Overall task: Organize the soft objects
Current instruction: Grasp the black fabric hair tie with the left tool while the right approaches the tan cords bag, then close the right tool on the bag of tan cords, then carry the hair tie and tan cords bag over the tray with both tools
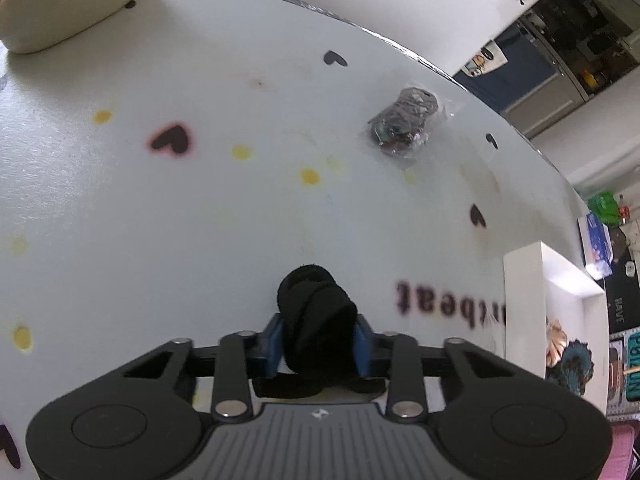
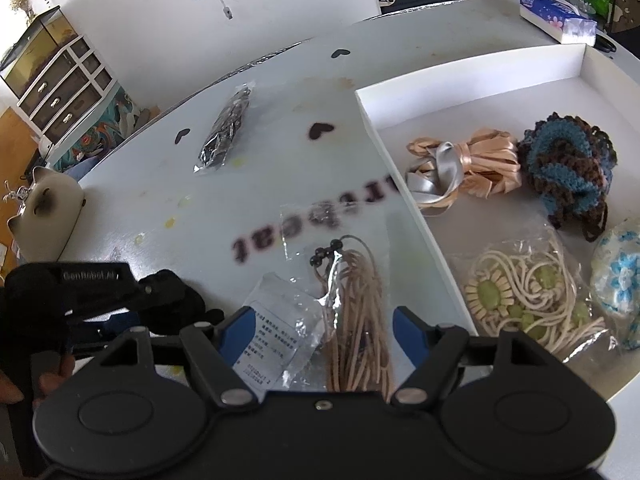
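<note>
My left gripper is shut on a rolled black cloth just above the white table; it also shows at the left of the right wrist view. My right gripper is open, its jaws on either side of a clear bag of tan cord lying on the table. A bagged dark bundle lies farther back. The white box at the right holds a peach ribbon bundle, a blue-brown crochet piece, a bagged cream cord piece and a white-blue crochet piece.
A cream cat-shaped container stands at the table's far left. A tissue pack lies beyond the box. The box corner is to the right of my left gripper. The table edge curves behind.
</note>
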`<state>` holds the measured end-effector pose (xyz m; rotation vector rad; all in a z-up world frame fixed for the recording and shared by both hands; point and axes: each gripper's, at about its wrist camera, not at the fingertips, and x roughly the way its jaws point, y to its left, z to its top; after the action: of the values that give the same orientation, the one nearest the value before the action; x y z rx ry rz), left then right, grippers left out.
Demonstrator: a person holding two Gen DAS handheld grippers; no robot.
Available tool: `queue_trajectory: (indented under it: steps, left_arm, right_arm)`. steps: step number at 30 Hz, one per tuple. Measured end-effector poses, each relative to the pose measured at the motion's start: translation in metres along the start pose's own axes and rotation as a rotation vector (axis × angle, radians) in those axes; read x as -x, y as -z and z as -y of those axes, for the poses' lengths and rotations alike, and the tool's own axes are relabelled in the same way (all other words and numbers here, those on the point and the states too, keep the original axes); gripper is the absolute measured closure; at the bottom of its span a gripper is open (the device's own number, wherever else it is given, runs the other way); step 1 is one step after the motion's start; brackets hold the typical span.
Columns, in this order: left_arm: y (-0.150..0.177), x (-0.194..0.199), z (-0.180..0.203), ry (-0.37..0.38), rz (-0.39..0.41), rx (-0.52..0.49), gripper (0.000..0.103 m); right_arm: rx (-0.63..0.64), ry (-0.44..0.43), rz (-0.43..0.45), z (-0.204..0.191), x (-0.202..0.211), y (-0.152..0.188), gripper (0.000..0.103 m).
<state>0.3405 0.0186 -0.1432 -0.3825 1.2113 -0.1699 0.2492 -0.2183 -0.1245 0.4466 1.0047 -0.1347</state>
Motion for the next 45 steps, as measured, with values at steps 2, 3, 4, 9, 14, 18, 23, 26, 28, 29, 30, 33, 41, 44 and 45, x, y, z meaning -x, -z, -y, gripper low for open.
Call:
queue_trajectory:
  steps: [2, 3, 4, 9, 14, 18, 23, 26, 28, 29, 30, 33, 41, 44, 45]
  left_arm:
    - [0.002, 0.000, 0.000, 0.009, -0.007, -0.012, 0.075]
    - [0.003, 0.001, 0.000, 0.013, -0.008, -0.019, 0.077]
    - [0.004, 0.001, 0.001, 0.017, -0.007, -0.027, 0.079]
    - [0.008, 0.007, -0.001, 0.027, 0.010, -0.067, 0.082]
    - [0.015, 0.017, -0.006, 0.018, 0.031, -0.119, 0.083]
    - [0.020, 0.024, -0.012, 0.010, 0.038, -0.137, 0.083]
    - [0.027, 0.031, -0.015, 0.006, 0.045, -0.145, 0.083]
    - [0.030, 0.037, -0.015, 0.010, 0.061, -0.152, 0.083]
    - [0.033, 0.042, -0.013, 0.014, 0.076, -0.159, 0.083]
    - [0.034, 0.045, -0.011, 0.016, 0.084, -0.163, 0.083]
    - [0.035, 0.048, -0.010, 0.019, 0.092, -0.166, 0.083]
    - [0.040, 0.058, -0.007, 0.023, 0.123, -0.177, 0.083]
    - [0.052, 0.092, 0.006, 0.032, 0.230, -0.186, 0.083]
    - [0.057, 0.104, 0.015, 0.029, 0.276, -0.194, 0.083]
    - [0.059, 0.108, 0.019, 0.027, 0.288, -0.197, 0.083]
  right_arm:
    - [-0.005, 0.000, -0.004, 0.002, 0.000, 0.000, 0.026]
    - [-0.007, 0.000, -0.006, 0.003, -0.001, 0.000, 0.026]
    - [-0.010, 0.000, -0.010, 0.004, -0.001, 0.001, 0.027]
    - [-0.034, -0.007, -0.024, 0.009, -0.003, 0.003, 0.032]
    - [0.007, 0.005, -0.023, 0.006, -0.004, 0.003, 0.039]
    - [0.116, 0.080, -0.036, -0.003, -0.008, 0.008, 0.058]
    - [0.139, 0.061, -0.042, -0.006, -0.005, 0.016, 0.078]
    - [0.150, 0.037, -0.025, -0.007, 0.002, 0.019, 0.087]
    - [0.164, 0.030, -0.008, -0.009, 0.009, 0.022, 0.088]
    - [0.171, 0.026, 0.001, -0.010, 0.013, 0.023, 0.088]
    - [0.178, 0.021, 0.011, -0.010, 0.018, 0.024, 0.088]
    - [0.203, 0.002, 0.045, -0.012, 0.032, 0.026, 0.088]
    - [0.248, -0.064, 0.137, -0.010, 0.069, 0.016, 0.088]
    - [0.268, -0.081, 0.163, -0.006, 0.081, 0.008, 0.088]
    - [0.273, -0.086, 0.170, -0.005, 0.085, 0.006, 0.088]
